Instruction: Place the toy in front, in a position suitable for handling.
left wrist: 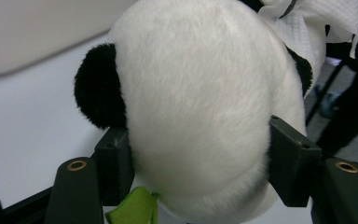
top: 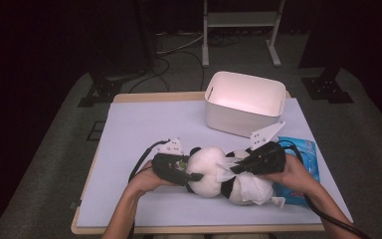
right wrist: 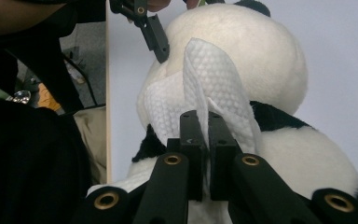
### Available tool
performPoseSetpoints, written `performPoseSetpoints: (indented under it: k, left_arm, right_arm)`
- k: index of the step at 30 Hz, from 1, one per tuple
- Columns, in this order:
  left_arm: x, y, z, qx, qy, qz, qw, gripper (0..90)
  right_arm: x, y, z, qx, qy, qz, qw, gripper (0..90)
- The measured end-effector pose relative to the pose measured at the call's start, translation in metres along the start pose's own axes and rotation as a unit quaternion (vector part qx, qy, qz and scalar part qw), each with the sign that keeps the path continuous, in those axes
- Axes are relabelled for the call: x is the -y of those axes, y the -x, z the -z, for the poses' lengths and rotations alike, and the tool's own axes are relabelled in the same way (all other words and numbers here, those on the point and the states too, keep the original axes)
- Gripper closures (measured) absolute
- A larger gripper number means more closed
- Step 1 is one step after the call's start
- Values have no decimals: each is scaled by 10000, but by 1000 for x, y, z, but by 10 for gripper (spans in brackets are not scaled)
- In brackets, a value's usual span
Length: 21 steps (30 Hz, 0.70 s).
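A black-and-white plush panda lies on the white table cover near the front edge. My left gripper clamps its head from both sides, with the pads pressing into the fur, and a green tag pokes out below. My right gripper is shut on a fold of a white embossed wipe that lies against the panda's neck and body. More of the wipe drapes over the panda's belly. From the right gripper view, one finger of the left gripper rests on the far side of the head.
A white open bin stands at the back of the table, right of centre. A blue wipe packet lies under my right hand near the table's right edge. The white cover stretches bare to the left and back.
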State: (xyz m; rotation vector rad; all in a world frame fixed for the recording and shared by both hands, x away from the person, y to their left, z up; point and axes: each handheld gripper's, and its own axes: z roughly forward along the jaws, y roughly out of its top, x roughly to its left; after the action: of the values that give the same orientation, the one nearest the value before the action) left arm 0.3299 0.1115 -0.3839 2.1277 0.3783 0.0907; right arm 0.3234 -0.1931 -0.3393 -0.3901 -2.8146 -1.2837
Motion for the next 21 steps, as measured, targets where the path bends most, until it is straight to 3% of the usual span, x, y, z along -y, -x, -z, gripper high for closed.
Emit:
performPoseSetpoints:
  k: [4,7,13,21]
  left_arm:
    - [-6,4,5,-302,23,-245,9992,348]
    - [-5,3,8,-410,60,-305,9987,349]
    - [-1,3,8,-345,37,-318,9989,349]
    - [0,5,8,-289,-2,-373,9989,348]
  right_arm:
    - [-9,2,-1,94,80,25,9999,867]
    - [-14,5,-1,158,76,13,9998,867]
    - [-5,10,9,174,90,-144,9997,867]
    - [19,17,39,408,249,-471,9977,865]
